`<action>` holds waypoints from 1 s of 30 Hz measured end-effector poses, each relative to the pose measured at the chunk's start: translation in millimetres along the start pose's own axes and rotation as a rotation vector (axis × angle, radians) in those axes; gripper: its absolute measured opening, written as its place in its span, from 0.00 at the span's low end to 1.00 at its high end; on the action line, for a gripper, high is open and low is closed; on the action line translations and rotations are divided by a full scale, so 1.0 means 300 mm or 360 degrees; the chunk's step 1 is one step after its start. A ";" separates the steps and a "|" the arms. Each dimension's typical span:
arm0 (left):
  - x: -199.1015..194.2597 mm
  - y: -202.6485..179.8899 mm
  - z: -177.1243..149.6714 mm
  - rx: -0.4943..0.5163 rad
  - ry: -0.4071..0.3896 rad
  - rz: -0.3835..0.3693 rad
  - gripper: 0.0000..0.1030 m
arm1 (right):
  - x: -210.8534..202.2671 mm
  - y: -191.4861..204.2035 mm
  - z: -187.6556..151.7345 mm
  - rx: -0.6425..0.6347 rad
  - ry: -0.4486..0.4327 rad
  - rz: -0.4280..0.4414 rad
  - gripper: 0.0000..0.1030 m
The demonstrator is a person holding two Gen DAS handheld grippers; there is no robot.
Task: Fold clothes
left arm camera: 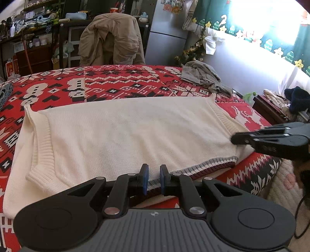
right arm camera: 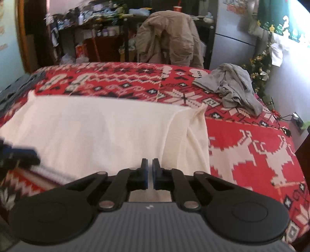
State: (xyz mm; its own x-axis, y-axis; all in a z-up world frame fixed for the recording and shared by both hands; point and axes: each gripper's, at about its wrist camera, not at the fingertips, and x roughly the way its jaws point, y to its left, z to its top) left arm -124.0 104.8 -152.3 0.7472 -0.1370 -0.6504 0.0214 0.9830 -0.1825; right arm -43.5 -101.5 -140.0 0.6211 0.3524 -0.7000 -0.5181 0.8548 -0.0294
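Cream sweater [left arm camera: 126,133] spread flat along bed's [left arm camera: 58,85] near edge, striped hem clenched by left gripper [left arm camera: 154,179], right gripper [right arm camera: 150,174] clenched on sweater's right edge, grey garment [right arm camera: 232,85] crumpled at far right corner.

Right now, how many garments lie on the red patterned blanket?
2 clearly: a cream knit sweater spread flat at the near edge, and a crumpled grey garment at the far right. Dark fabric at the left edge may be more.

Jacket-draped chair [left arm camera: 112,38], grey fridge [left arm camera: 166,33], cluttered shelves [left arm camera: 34,23], bright window [left arm camera: 271,17].
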 end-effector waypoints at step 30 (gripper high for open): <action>-0.002 0.002 -0.006 0.0006 -0.0010 -0.0007 0.12 | -0.062 -0.166 -0.032 0.0282 0.0032 -0.0038 0.10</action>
State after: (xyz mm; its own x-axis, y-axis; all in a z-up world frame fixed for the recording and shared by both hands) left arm -125.5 105.2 -153.2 0.7512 -0.1406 -0.6449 0.0274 0.9828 -0.1824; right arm -34.9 -154.2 -132.3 0.6194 0.3250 -0.7147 -0.3903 0.9173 0.0789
